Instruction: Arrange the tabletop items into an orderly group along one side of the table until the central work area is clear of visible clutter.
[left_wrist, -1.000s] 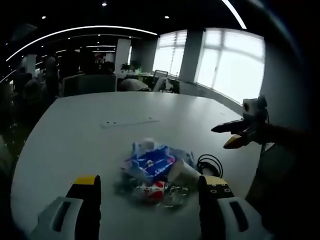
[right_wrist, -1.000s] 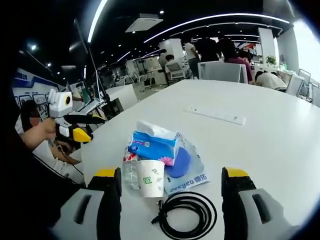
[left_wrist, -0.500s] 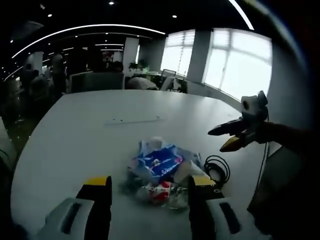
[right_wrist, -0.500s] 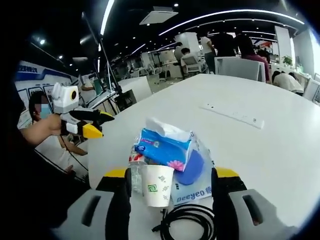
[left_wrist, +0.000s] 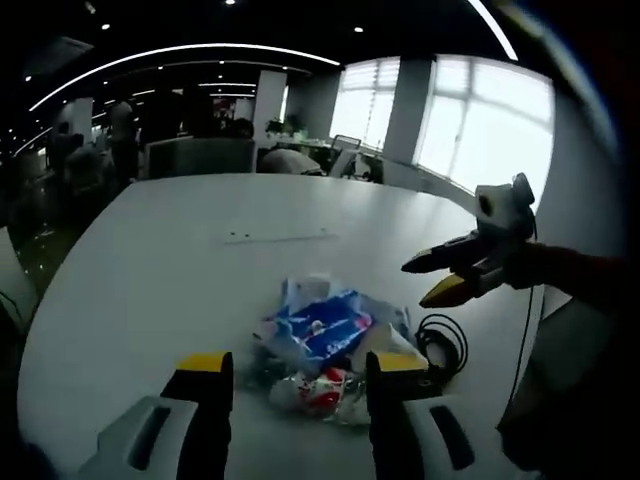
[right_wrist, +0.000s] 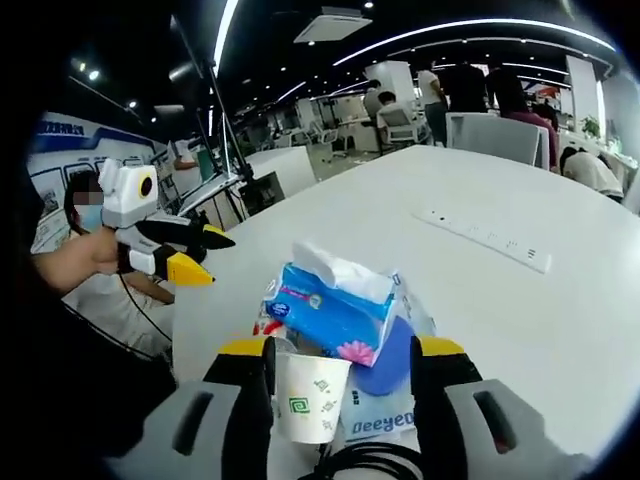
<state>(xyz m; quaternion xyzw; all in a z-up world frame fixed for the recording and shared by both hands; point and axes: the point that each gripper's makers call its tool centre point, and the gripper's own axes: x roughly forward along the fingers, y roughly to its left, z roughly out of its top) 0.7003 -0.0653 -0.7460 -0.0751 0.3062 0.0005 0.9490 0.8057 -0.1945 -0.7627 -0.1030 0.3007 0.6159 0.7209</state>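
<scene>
A cluster of items lies on the white table: a blue tissue pack, a clear bottle with a red label on its side, a white paper cup and a coiled black cable. My left gripper is open, its jaws either side of the bottle. My right gripper hovers right of the cluster. In the right gripper view, the right gripper is open around the paper cup, with the tissue pack just beyond. The left gripper hangs open off the table's left edge.
A white power strip lies farther out on the table, seen again as the power strip. A printed plastic bag with a blue round item lies under the tissues. Chairs and people sit beyond the far edge.
Both grippers' jaws have narrowed. Both cameras have moved closer to the cluster, so the cup and bottle now sit between the jaws.
</scene>
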